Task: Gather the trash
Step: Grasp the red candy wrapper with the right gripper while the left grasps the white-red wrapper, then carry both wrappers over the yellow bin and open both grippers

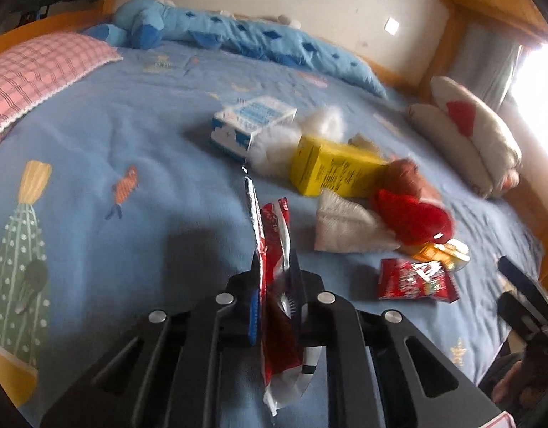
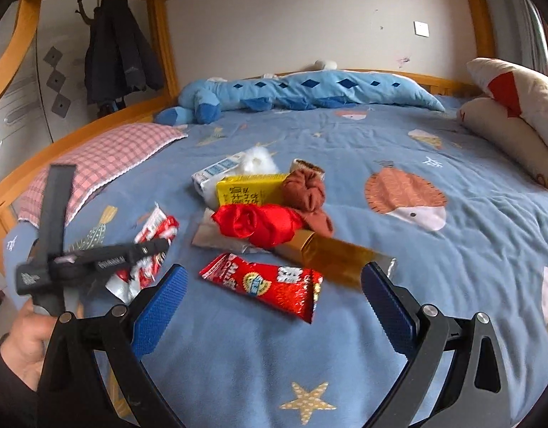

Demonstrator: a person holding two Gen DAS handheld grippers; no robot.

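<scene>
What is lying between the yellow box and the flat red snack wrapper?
In the right wrist view, the red cloth lies between the yellow box and the red snack wrapper.

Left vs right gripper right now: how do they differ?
The left gripper has its jaws shut on a red-and-white wrapper; the right gripper has its jaws wide open and empty. The right gripper hangs above a red snack packet lying on the bed. Both have blue pads.

The blue quilted bedspread [image 2: 398, 321] is free at the near right. In the middle, a flat red snack wrapper [image 2: 263, 287], a golden rectangular box [image 2: 331, 255], a red satin cloth bundle [image 2: 259, 223] and a yellow cardboard carton [image 2: 245, 189] block the way. A pink checked pillow [image 2: 106, 157] closes the far left.
</scene>
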